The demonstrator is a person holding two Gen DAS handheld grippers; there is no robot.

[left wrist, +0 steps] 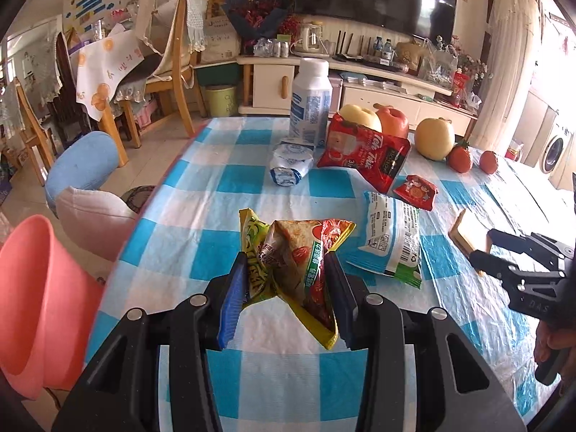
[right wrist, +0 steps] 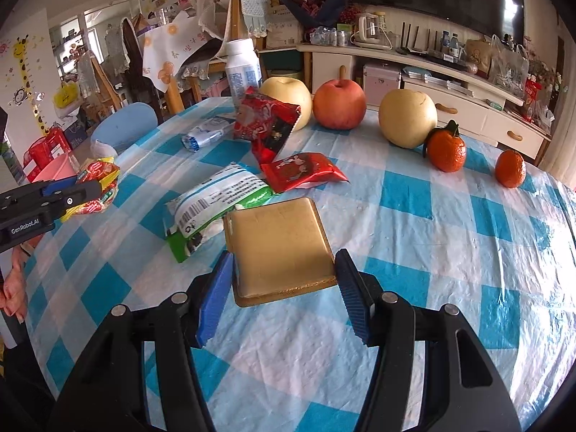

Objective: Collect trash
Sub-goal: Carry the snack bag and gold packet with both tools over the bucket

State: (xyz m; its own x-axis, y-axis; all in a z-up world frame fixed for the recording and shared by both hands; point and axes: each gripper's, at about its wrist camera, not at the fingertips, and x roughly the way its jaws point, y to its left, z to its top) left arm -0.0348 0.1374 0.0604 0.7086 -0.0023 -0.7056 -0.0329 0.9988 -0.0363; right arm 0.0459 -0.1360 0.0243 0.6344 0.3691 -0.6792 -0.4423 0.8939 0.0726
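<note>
In my left wrist view the left tongs (left wrist: 286, 280) sit at bottom centre, pinching a crumpled yellow-and-red snack wrapper (left wrist: 298, 252) between their blue pads, the wrapper lifted off the blue-and-white checked table (left wrist: 288, 381). At the lower left edge of that frame a pink bucket (left wrist: 39, 306) stands beside the table. In my right wrist view the right tongs (right wrist: 284, 270) hold a flat gold tray (right wrist: 279, 244) at bottom centre; the left pad touches its edge, but on the right side I cannot tell whether the pad presses it or stands just off it. The same tray shows at the right edge of the left view, in the other tongs. Just above and to the left of the tray lies a white-and-green wrapper (right wrist: 216, 201) flat on the table, and above that a small red packet (right wrist: 302, 171). Higher still, toward upper centre, a larger red bag (right wrist: 266, 122) leans against the fruit, with a crushed blue-and-white wrapper (right wrist: 207, 135) to its left and a white bottle (right wrist: 243, 68) standing behind. Across the upper middle run a yellow pear (right wrist: 288, 93), a red apple (right wrist: 338, 102) and a second pear (right wrist: 408, 117), then two tangerines (right wrist: 446, 149) further right. Beyond the table, a white TV cabinet (right wrist: 450, 97) fills the upper right.
</note>
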